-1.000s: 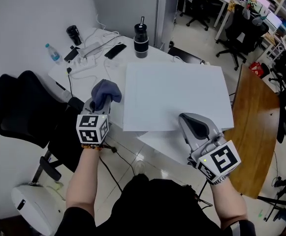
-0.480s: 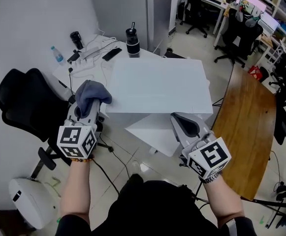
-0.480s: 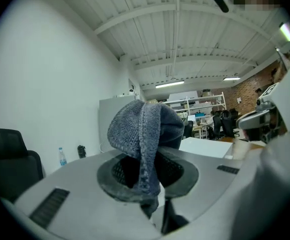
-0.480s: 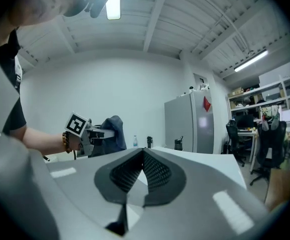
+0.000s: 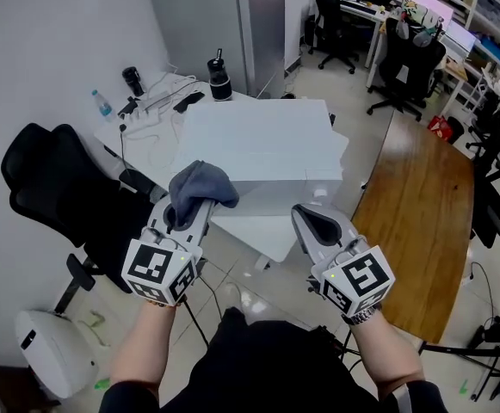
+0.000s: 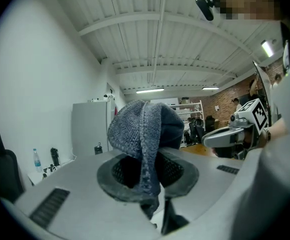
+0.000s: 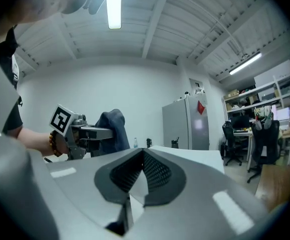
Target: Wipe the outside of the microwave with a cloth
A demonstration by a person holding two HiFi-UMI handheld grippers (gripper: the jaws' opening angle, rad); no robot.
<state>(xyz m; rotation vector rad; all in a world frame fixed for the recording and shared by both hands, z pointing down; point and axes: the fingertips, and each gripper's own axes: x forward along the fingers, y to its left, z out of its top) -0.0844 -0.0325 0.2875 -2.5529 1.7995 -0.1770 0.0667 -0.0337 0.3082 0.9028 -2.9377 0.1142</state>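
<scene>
Left gripper (image 5: pixel 183 222) clamped on blue-grey knitted cloth (image 5: pixel 200 186); right gripper (image 5: pixel 308 216) — jaws together — near white boxy microwave (image 5: pixel 258 140).

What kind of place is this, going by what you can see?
Most likely an open-plan office or lab workspace: a black swivel chair by the wall, desks with monitors along the far side, and a long wooden table.

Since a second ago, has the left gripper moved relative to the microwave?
Yes. The left gripper, shut on the cloth, stood off the microwave's left edge; now the cloth overlaps its front-left corner, so it moved right.
</scene>
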